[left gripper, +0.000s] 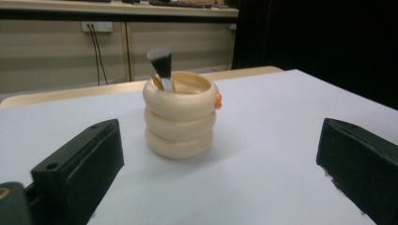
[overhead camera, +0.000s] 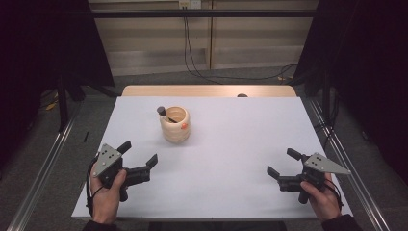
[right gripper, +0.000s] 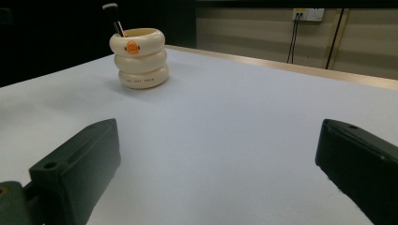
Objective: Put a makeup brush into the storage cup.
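Standing upright on the white table (overhead camera: 231, 159), toward its far left: cream ringed holder (overhead camera: 174, 124), brush (overhead camera: 162, 112) leaning inside, bristles up. Hovering near the front left corner, jaws spread wide, holding nothing: left gripper (overhead camera: 139, 156). Resting likewise released at the front right, well apart from the holder: right gripper (overhead camera: 283, 162).

We are seeing dim, even light falling from above onto the white table (overhead camera: 231, 159), while the surroundings are sinking into near black at both sides. The cream ringed holder (overhead camera: 174, 124) is casting a soft shadow toward the near right. In the gripper views the near black jaws are blurring, and the makeup brush (left gripper: 161, 67) is looking slightly soft.
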Tool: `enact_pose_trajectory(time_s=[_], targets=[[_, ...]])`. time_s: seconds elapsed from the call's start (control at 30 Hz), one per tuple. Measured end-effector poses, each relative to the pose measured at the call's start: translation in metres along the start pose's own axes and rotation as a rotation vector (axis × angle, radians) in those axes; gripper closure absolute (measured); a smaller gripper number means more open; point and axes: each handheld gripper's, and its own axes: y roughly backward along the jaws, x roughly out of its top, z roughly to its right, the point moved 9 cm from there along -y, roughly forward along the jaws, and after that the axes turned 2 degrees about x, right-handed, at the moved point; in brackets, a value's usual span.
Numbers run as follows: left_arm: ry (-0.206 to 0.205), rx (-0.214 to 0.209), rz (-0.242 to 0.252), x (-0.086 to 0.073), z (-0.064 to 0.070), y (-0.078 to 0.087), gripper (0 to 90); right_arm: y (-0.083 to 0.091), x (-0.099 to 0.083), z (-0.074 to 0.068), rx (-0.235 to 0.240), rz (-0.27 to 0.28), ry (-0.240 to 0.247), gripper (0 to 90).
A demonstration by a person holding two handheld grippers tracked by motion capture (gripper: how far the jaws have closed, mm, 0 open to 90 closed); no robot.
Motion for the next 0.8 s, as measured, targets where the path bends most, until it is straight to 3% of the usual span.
enact_pose_trajectory(time_s=[0.27,0.3,0.47,0.53,0.6,0.7,0.8], targets=[[-0.019,0.02,0.021,-0.012,-0.001,0.009,1.0,0.001,0.0,0.0,0.001,-0.001,0.009,0.0],[-0.04,0.018,0.013,-0.013,-0.001,0.01,1.6,0.001,0.0,0.0,-0.005,0.0,0.007,0.0],[-0.005,0.026,0.013,-0.022,-0.001,0.013,0.4,0.001,0.0,-0.001,-0.001,-0.002,0.013,0.0],[-0.011,0.036,0.008,-0.025,-0.004,0.014,0.8,0.002,0.0,-0.002,-0.001,-0.004,0.011,0.0],[0.002,0.02,0.019,-0.023,-0.004,0.013,0.5,0.002,0.0,-0.002,0.001,-0.003,0.013,0.0],[0.018,0.033,0.01,-0.026,-0.005,0.011,1.0,0.001,0.0,-0.002,0.001,-0.001,0.016,0.0],[0.014,0.015,0.005,-0.028,-0.003,0.01,0.6,0.001,0.0,-0.003,0.004,-0.002,0.024,0.0]])
